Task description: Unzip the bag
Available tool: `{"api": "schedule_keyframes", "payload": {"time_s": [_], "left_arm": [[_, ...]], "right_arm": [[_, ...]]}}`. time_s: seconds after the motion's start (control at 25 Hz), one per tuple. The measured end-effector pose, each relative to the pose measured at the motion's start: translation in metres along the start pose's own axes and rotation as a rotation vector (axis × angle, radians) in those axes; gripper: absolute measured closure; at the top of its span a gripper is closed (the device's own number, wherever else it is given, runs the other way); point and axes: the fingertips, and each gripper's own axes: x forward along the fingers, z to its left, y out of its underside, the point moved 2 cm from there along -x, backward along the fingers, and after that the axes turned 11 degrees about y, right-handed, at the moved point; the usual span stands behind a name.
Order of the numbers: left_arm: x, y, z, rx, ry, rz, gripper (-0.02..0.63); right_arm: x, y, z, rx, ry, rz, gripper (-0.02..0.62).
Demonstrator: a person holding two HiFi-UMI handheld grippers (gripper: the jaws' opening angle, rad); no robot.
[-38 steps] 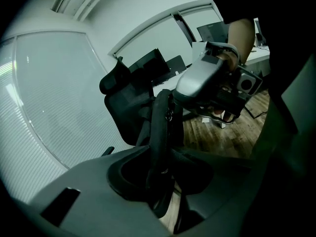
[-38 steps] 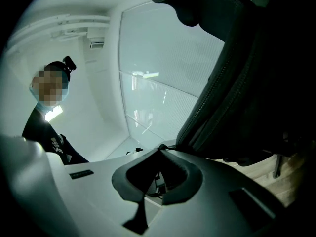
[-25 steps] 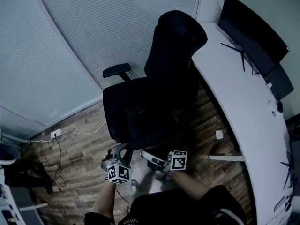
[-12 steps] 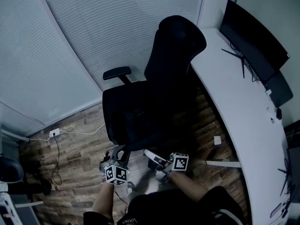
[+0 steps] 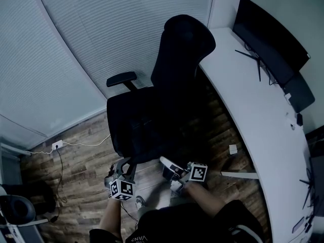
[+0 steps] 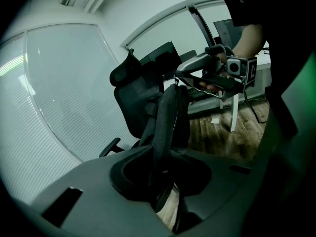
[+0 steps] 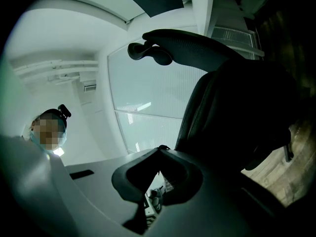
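Observation:
In the left gripper view a strip of the black bag (image 6: 168,117), with its zipper line along it, runs up from between my left gripper's (image 6: 165,181) jaws, which are shut on the fabric. At the strip's top end my right gripper (image 6: 180,77) pinches the zipper pull. The right gripper view shows those jaws (image 7: 159,149) shut, a small dark tab at their tips. In the head view both grippers sit low in front of the black office chair (image 5: 167,85), the left gripper (image 5: 121,168) and the right gripper (image 5: 166,162) a little apart. There the bag cannot be told from the dark chair.
A curved white desk (image 5: 253,100) with a dark monitor (image 5: 273,34) runs along the right. White blinds (image 5: 76,44) stand behind the chair. A cable and wall socket (image 5: 56,145) lie on the wooden floor at left, and a white desk leg (image 5: 243,174) is near the right gripper.
My right gripper has moved a little to the right, away from the left one. The left gripper has stayed where it was, still gripping the fabric.

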Motion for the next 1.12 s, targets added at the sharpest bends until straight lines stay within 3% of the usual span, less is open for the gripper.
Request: {"api": "schedule_keyframes", "payload": {"time_s": [0.84,1.12], "left_arm": [[0.006,-0.001,-0.009,-0.052,-0.002,0.042,0.509],[0.009,-0.001,-0.011,-0.055,0.001,0.052,0.510]], "right_arm": [[-0.044,-0.075,-0.023,0.018,0.064,-0.161,0.551],[-0.053,-0.094,-0.040,0.093,0.091,-0.255,0.551]]}}
